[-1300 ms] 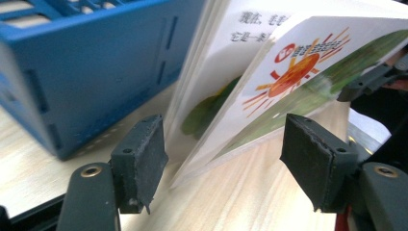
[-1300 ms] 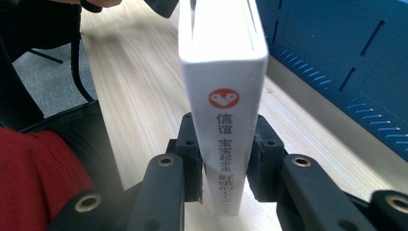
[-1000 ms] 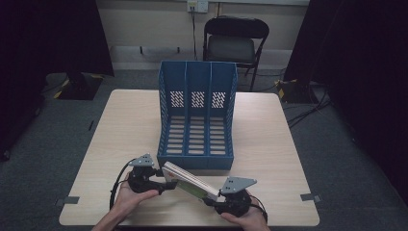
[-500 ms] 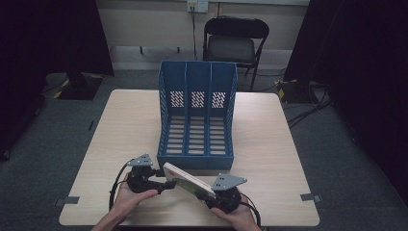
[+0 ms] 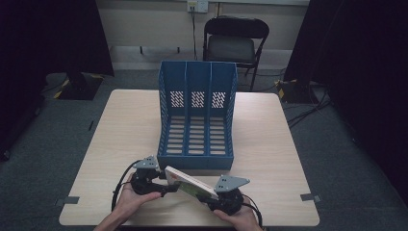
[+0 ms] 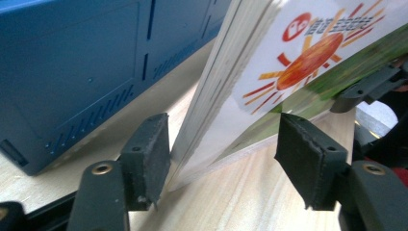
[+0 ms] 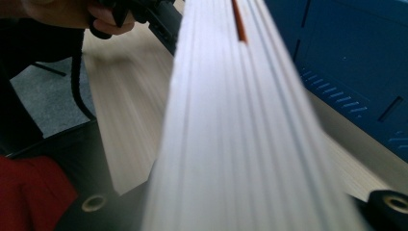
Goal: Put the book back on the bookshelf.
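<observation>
Left hand-held gripper (image 6: 223,159) wide around book (image 6: 255,82); right probably clamping

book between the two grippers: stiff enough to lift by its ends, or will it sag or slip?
The book looks thick, with many stacked page edges, so probably fairly stiff and heavy for its size. Its cover looks glossy, so it may slide in the pads. The left gripper stands open around one corner, so most of the load likely sits on the right gripper.

One book (image 5: 190,182), one blue file rack (image 5: 197,115) (three compartments), two grippers, one chair (image 5: 235,41)
</observation>
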